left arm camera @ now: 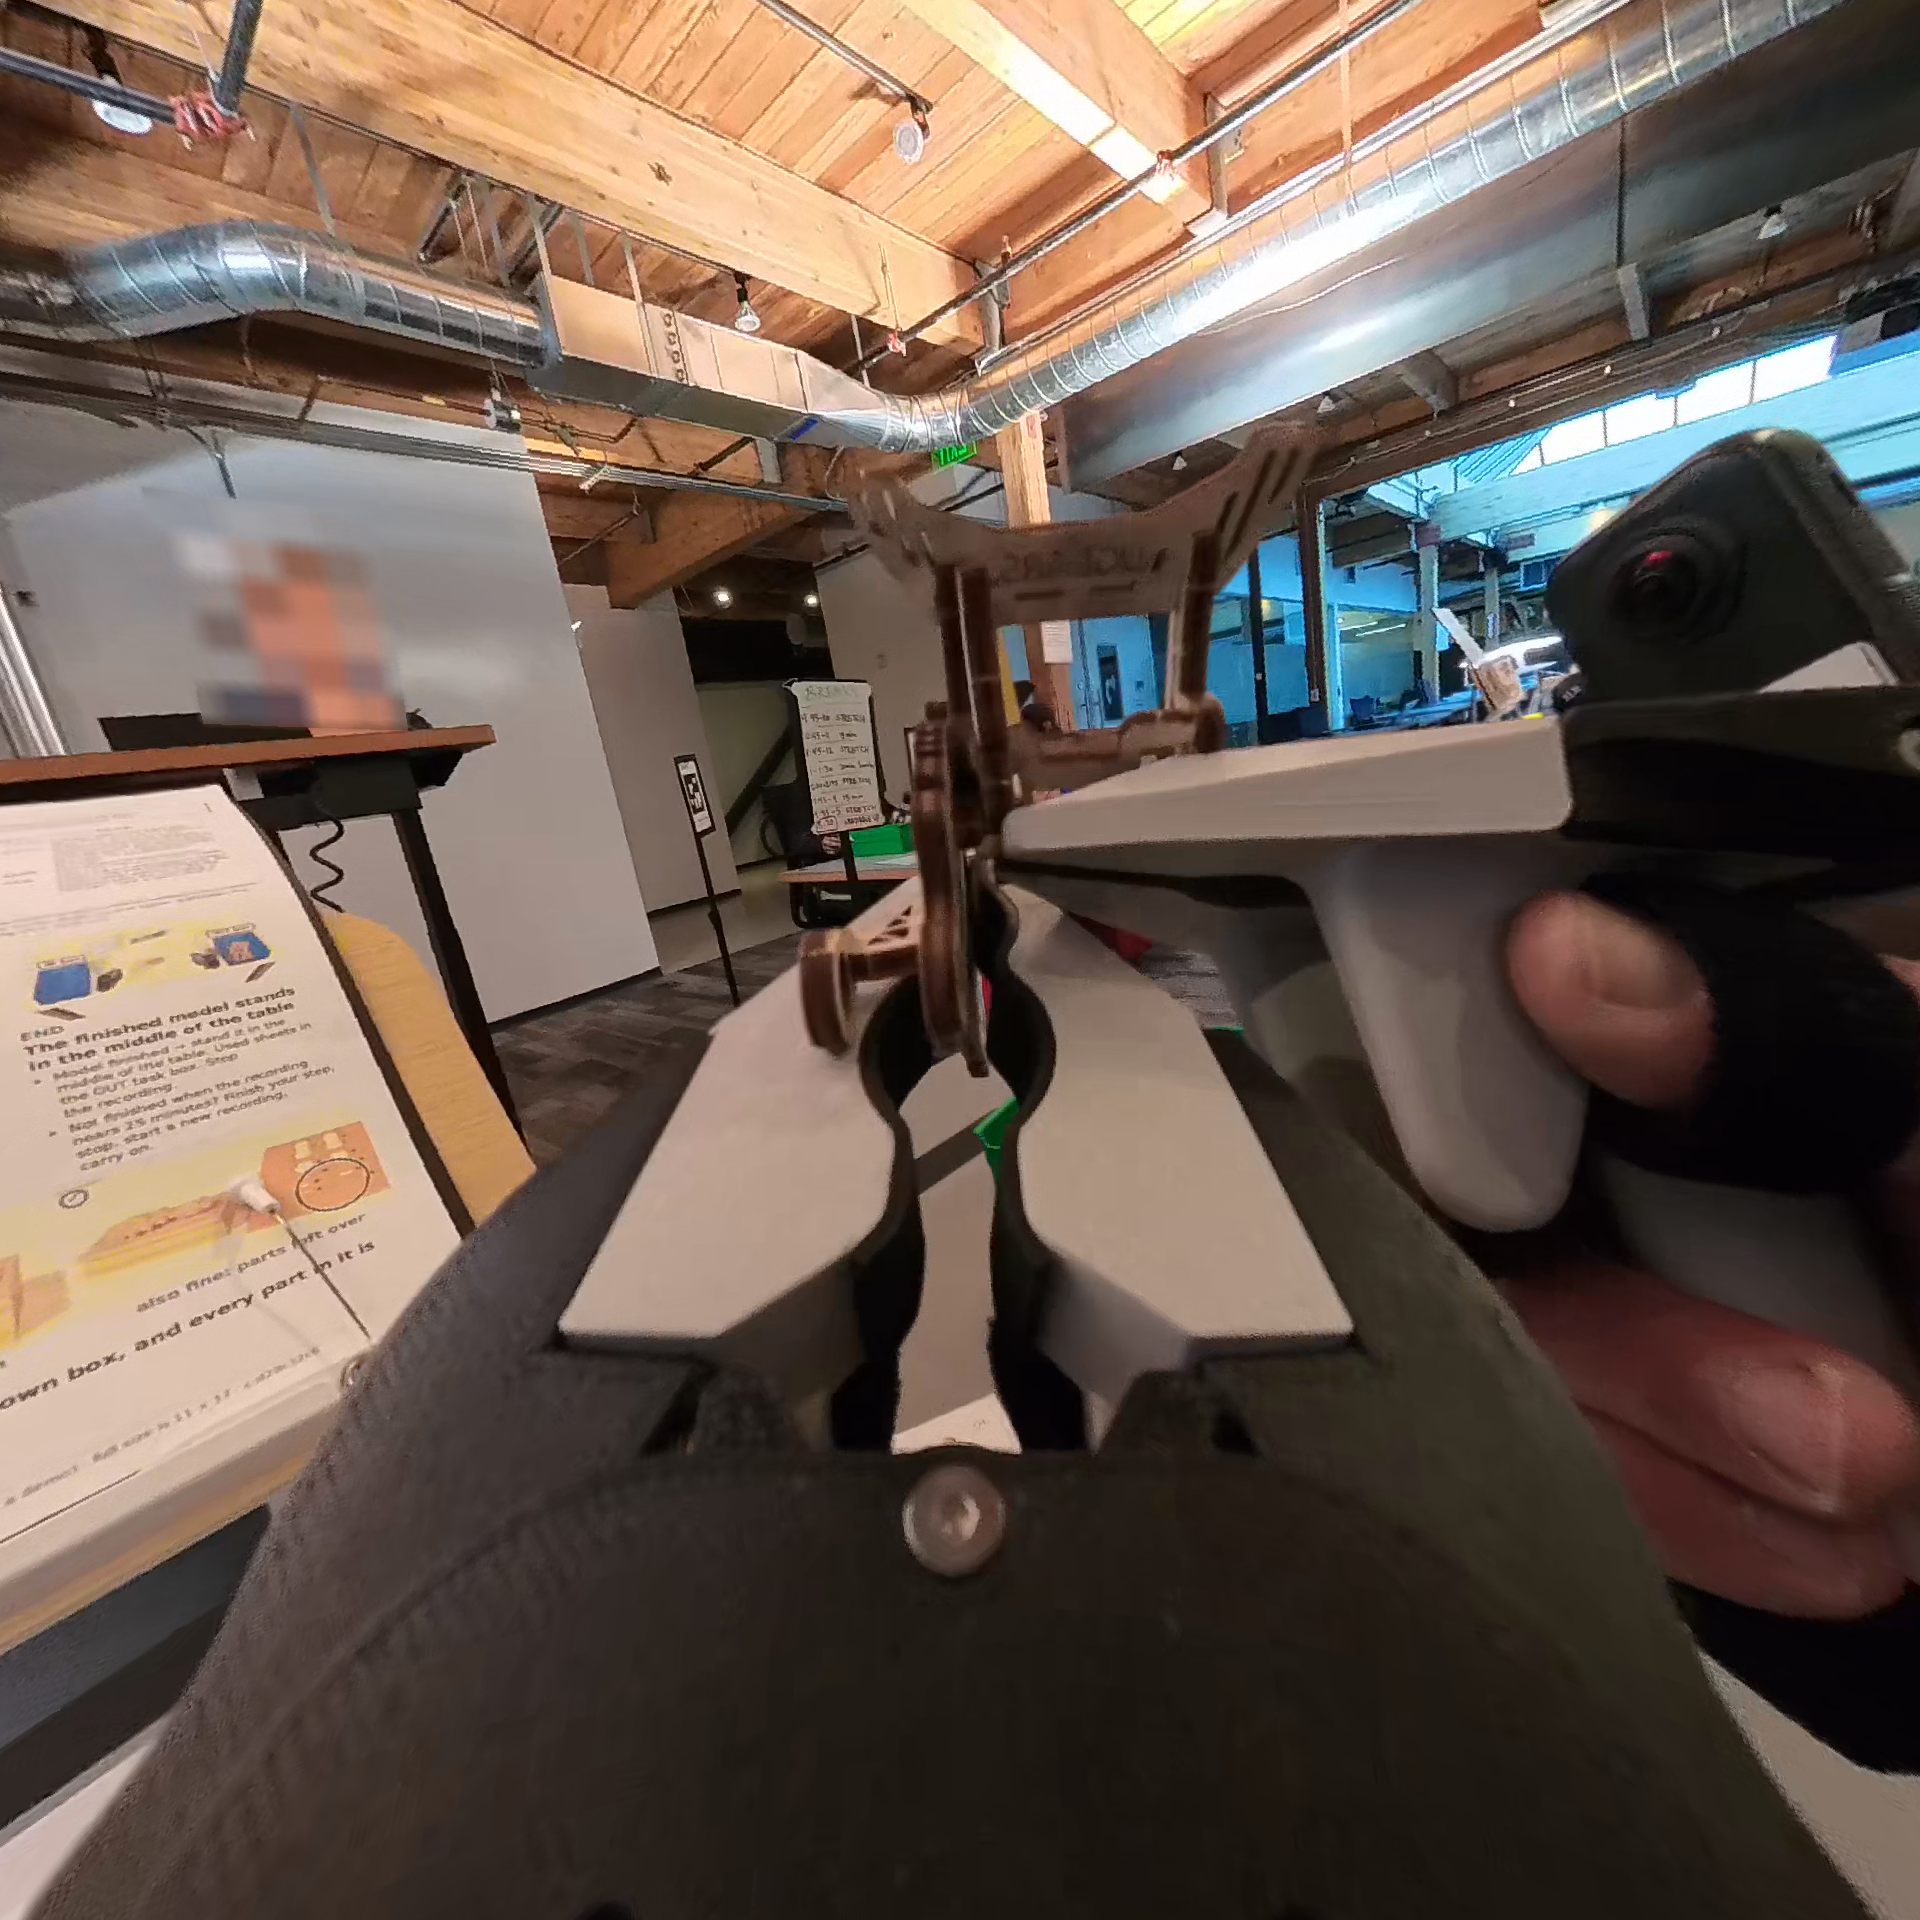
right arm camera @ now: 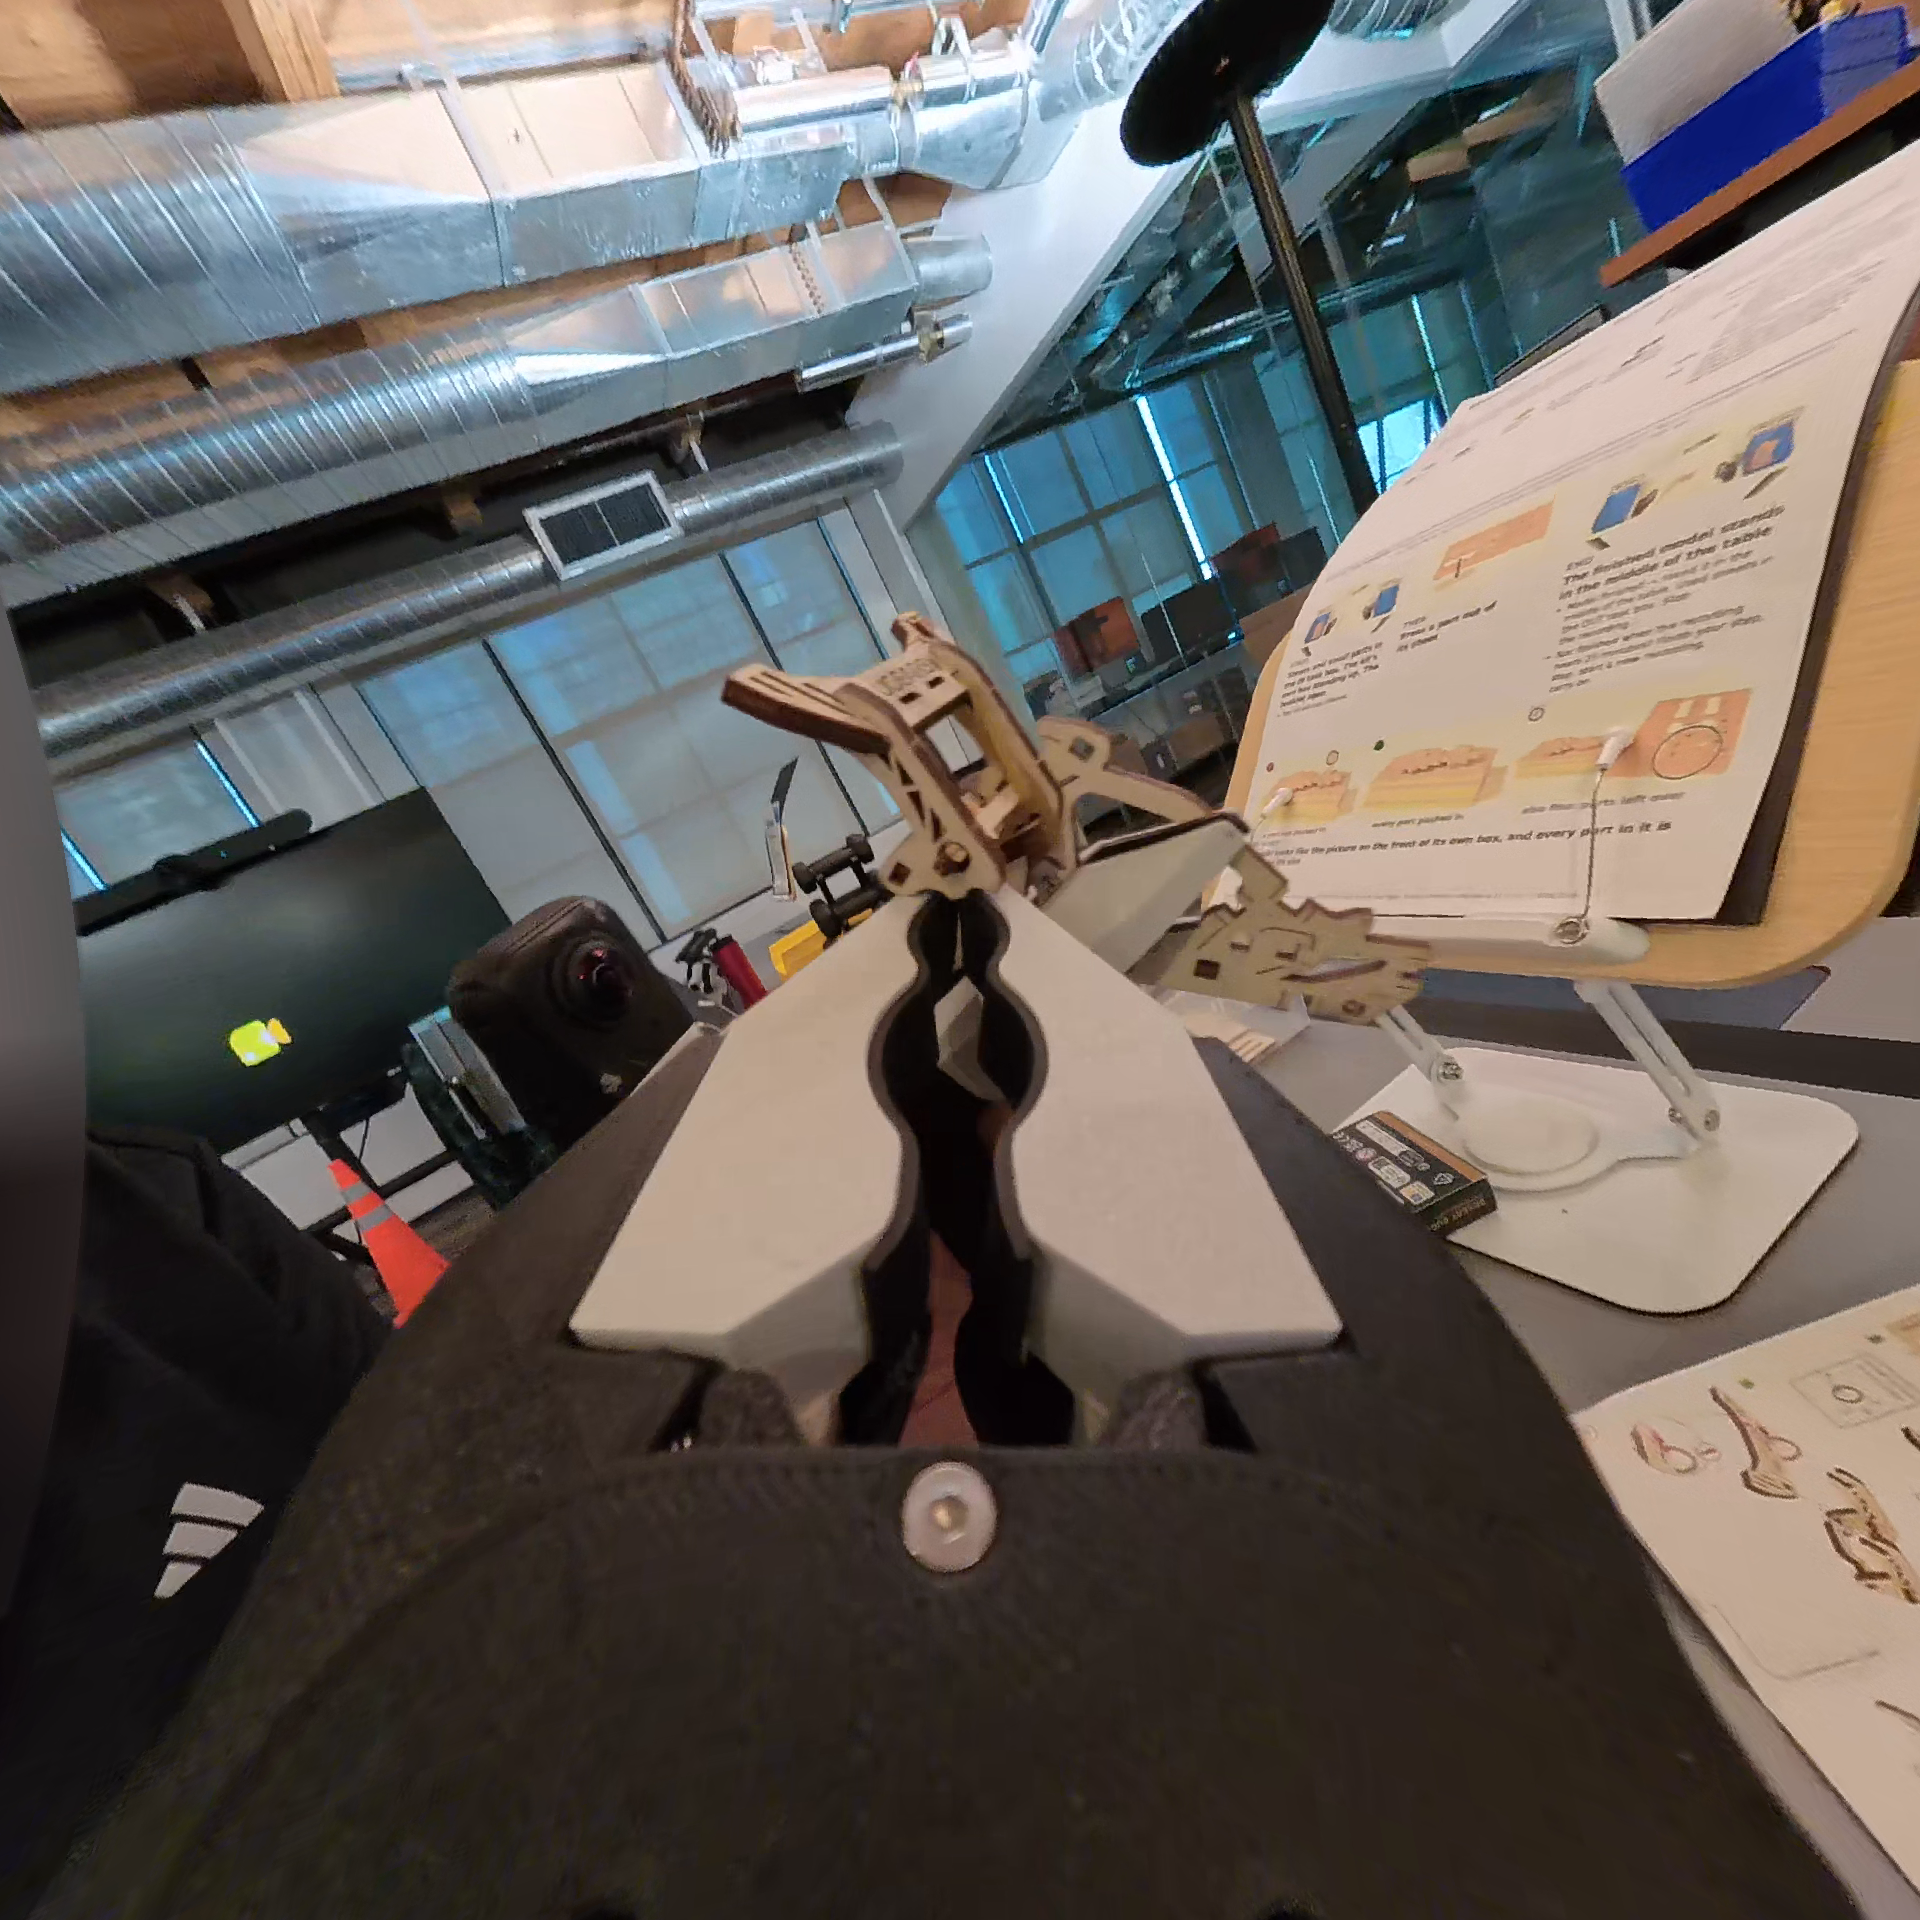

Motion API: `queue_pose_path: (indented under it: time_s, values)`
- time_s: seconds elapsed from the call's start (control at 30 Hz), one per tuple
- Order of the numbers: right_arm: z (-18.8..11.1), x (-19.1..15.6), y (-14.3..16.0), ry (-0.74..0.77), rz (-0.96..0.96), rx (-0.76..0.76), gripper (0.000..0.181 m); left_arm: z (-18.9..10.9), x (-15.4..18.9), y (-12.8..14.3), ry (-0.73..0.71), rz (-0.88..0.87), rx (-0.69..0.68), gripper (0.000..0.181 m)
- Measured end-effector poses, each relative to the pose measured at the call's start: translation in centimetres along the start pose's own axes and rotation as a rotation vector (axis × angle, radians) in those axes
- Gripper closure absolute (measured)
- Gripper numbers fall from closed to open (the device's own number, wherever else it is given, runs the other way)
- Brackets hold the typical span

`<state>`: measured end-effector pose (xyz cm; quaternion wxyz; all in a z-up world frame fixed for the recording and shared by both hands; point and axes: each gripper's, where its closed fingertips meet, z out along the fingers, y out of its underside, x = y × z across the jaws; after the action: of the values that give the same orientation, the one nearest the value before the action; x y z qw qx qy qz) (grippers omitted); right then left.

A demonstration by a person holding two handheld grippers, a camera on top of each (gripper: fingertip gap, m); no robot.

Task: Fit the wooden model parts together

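— Where's the model?

— In the air above the table [right arm camera: 1766,1288], my left gripper [left arm camera: 971,925] and right gripper [right arm camera: 956,909] both clenched on the wooden model [right arm camera: 966,790] (thin plates, so go easy).

— Risk?

— Twisting the two grips apart could snap a joint, I think. The paper stand [right arm camera: 1621,1143] sits near; elsewhere there's open room.

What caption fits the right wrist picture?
Both tongs pinch a wooden model in mid-air beside a propped instruction sheet.
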<state>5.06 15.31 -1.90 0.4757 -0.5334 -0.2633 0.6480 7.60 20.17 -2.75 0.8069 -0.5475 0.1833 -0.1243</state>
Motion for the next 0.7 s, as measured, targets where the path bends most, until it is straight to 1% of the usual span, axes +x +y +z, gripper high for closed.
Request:
queue_pose_path:
  time_s: [0.07,0.4,0.7]
  values:
    - [0.0,-0.2,-0.2,0.002,-0.014,0.004,0.181,0.1,0.2,-0.1,0.000,0.010,0.008,0.180]
    - [-0.2,-0.3,-0.7,-0.055,0.123,0.074,0.181,0.6,0.4,0.1,-0.009,0.024,0.014,0.180]
    - [-0.5,-0.1,-1.7,-0.073,0.230,0.155,0.181,1.1,0.4,0.2,-0.055,0.121,0.018,0.179]
